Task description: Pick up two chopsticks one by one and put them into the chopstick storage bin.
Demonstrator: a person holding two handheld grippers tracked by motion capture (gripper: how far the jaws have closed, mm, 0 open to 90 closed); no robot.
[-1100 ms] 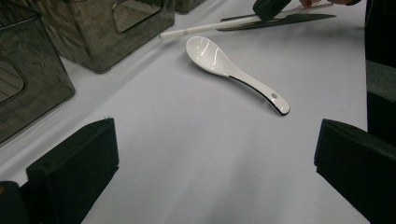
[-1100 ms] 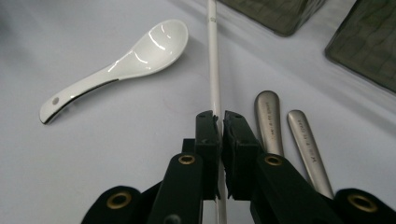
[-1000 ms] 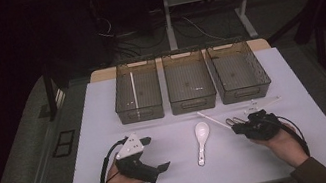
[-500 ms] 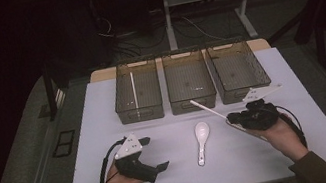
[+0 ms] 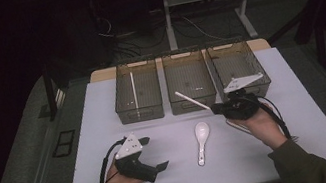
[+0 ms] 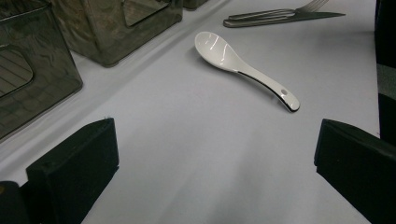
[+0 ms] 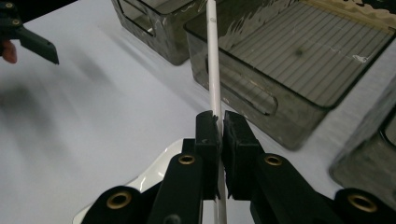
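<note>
White desk (image 5: 103, 107) under dark surroundings, frame legs and cables behind it.

Left tongs (image 5: 150, 153): resting low on the desk at near left, jaws spread wide with bare desk between them, grasping nothing.

Left bin (image 5: 136, 92): smoky clear plastic at the far edge, one white chopstick (image 5: 134, 94) lying inside.

Spoon (image 5: 201, 140): white ceramic, flat on the desk between the two hands, bowl toward the bins, untouched.

Middle bin (image 5: 190, 81): same make, just beside the left one.

Stick (image 5: 192, 100): white, slim, lifted clear of the desk, its free end slanting up and left over the front wall of the middle bin.

Right tongs (image 5: 216, 108): raised in front of the bins, jaws clenched on the stick's lower end.

Right bin (image 5: 239, 68): same make, behind the right hand.

Fork and knife (image 6: 280, 15): on the desk past the spoon, in the left gripper view.
</note>
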